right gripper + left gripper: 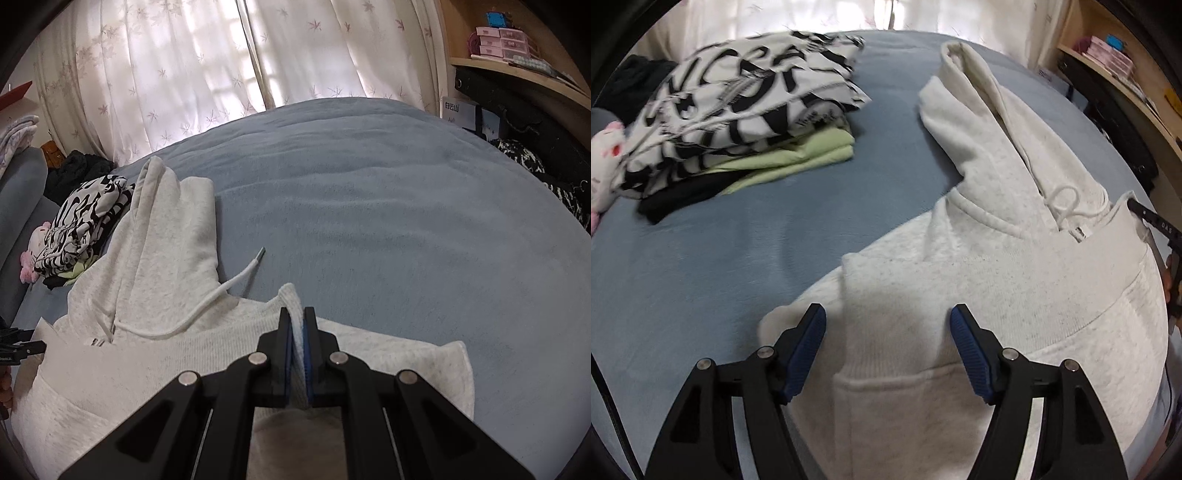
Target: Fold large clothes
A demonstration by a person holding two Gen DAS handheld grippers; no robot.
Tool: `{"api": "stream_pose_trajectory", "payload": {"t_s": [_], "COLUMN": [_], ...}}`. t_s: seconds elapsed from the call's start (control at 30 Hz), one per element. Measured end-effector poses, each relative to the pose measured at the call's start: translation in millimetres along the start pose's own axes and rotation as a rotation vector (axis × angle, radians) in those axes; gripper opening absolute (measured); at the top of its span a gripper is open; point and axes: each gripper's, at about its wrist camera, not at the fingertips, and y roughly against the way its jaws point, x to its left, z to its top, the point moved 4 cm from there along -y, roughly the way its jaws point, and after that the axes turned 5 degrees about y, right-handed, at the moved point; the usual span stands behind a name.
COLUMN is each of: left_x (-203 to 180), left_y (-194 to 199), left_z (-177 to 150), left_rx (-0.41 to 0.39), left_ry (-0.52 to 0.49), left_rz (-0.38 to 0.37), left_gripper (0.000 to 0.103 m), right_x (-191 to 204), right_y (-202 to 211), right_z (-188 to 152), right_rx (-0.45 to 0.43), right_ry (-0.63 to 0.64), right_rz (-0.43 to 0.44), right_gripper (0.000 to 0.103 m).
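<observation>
Bed [369, 192]: pale hoodie [979, 266] lies flat near the front edge, long axis toward the curtains, hood [975, 110] farthest away. Right tool [297, 325] is clamped on a hoodie edge; carry it straight across, keeping the cloth taut. Left tool [888, 332] stands apart, gripping nothing.

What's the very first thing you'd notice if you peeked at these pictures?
A big pale grey hoodie spread on the blue bed. The right hand-held gripper pinches its edge; the left hand-held gripper hangs open above it. A zebra-patterned folded pile sits far left.
</observation>
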Motion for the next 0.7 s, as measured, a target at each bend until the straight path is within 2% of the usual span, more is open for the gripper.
{"api": "stream_pose_trajectory", "payload": {"t_s": [0.17, 0.23, 0.27, 0.3, 0.43, 0.57, 0.63, 0.7], "left_x": [2, 1, -1, -4, -13, -16, -17, -17], "left_y": [-10, -6, -2, 5, 35, 72, 77, 66], "left_z": [4, 4, 3, 2, 4, 22, 32, 33], "left_rx": [0.006, -0.027, -0.044, -0.077, -0.177, -0.305, -0.35, -0.349], "left_ry": [0.026, 0.051, 0.056, 0.057, 0.047, 0.085, 0.097, 0.09], "left_rz": [-0.002, 0.014, 0.02, 0.064, 0.176, 0.234, 0.268, 0.321], "left_gripper": [0.068, 0.045, 0.018, 0.008, 0.005, 0.005, 0.005, 0.005], "right_x": [0, 0, 0, 1, 2, 4, 4, 3], "right_y": [-1, 2, 5, 9, 29, 44, 42, 33], "right_z": [-3, -4, -4, -5, -4, 7, 15, 17], "right_rx": [0.015, 0.008, 0.003, -0.008, -0.072, -0.136, -0.149, -0.143], "right_ry": [0.0, 0.002, 0.001, -0.001, 0.01, 0.018, 0.018, 0.012], "right_rz": [-0.001, -0.004, -0.005, -0.009, -0.032, -0.056, -0.073, -0.081], "right_gripper": [0.005, 0.005, 0.005, 0.005, 0.004, 0.004, 0.004, 0.004]}}
